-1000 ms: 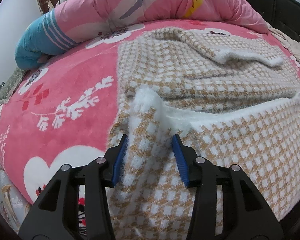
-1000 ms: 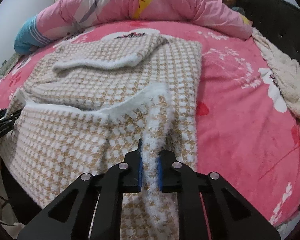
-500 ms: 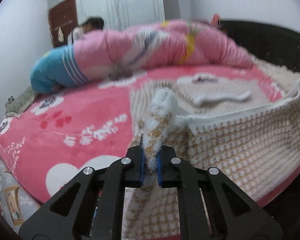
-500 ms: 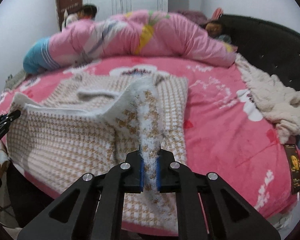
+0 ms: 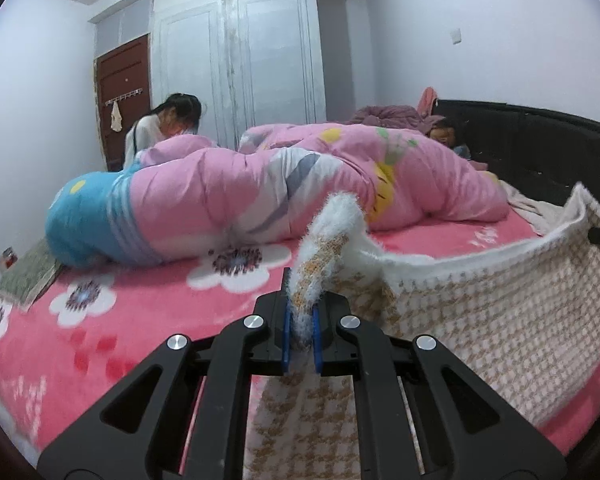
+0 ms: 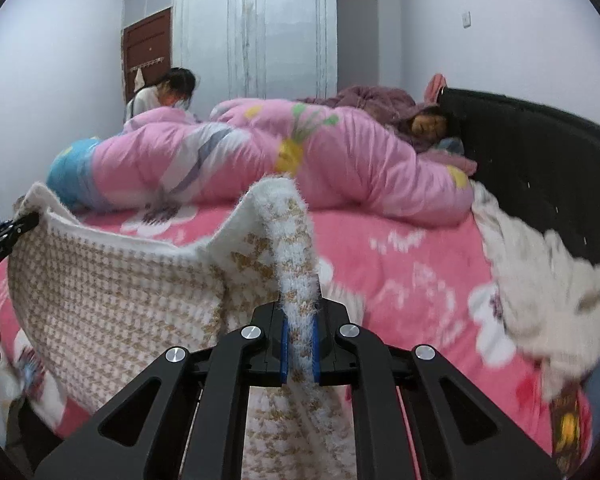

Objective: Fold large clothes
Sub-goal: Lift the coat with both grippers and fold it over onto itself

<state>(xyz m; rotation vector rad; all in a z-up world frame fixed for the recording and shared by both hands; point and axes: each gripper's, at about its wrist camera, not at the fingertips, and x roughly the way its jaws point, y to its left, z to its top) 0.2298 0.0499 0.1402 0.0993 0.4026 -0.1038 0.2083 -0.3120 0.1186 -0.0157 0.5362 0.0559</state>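
The left gripper (image 5: pixel 300 332) pinches a fuzzy edge of the houndstooth garment (image 5: pixel 480 312), which hangs lifted over the pink bedspread (image 5: pixel 100 340) toward three o'clock. The right gripper (image 6: pixel 300 350) likewise clamps another edge, fabric sagging toward nine o'clock. A blurred cream blanket (image 6: pixel 540 280), probably fleece, lies at three o'clock.

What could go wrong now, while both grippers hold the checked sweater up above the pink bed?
1. Each grip is narrow. The left gripper and the right gripper pinch only a fuzzy edge of the sweater, so the heavy knit could slip out.
2. The hem sags between the two grips; uneven hands would probably make a crooked fold.
3. The rolled pink duvet lies just behind, so a far forward swing might land the sweater on it.
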